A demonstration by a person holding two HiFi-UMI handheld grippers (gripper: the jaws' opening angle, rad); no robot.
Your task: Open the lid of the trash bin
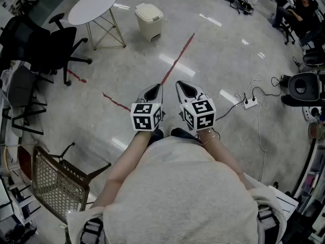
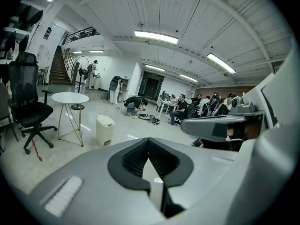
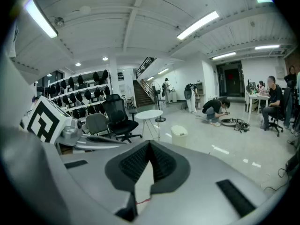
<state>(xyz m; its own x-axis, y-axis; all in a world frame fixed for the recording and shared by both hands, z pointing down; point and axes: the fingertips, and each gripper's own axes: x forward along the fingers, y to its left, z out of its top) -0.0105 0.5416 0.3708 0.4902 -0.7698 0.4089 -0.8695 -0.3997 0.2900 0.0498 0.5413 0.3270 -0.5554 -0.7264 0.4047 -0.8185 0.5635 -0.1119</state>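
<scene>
Cream plastic trash bin [image 1: 149,21] stood on the polished grey floor [image 1: 213,60], just right of a round white table [image 1: 93,6] on thin metal legs. Its lid [image 1: 147,9] lay flat down on the bin, closed. A black office chair [image 1: 51,47] stood left of the table. A red tape line [image 1: 179,59] ran across the floor from near the bin toward the person. A white power strip [image 1: 250,103] with cables lay off to the right.

Left gripper [image 1: 153,90] and right gripper [image 1: 186,88] were held side by side, low in front of the person's body. Both pointed roughly toward the bin and were well apart from it. Neither touched anything.

Left gripper view: the black ribbed pads [image 2: 133,158] met at their tips with nothing between them. Only a thin wedge of floor showed behind the tips. The bin [image 2: 104,130] appeared far ahead, left of the jaw line, near the table [image 2: 70,98].

Right gripper view: the pads [image 3: 133,163] were likewise closed tip to tip and empty. The bin [image 3: 179,136] sat far ahead, slightly right of the jaw tips, with the table [image 3: 149,114] and chair [image 3: 117,118] to its left.
</scene>
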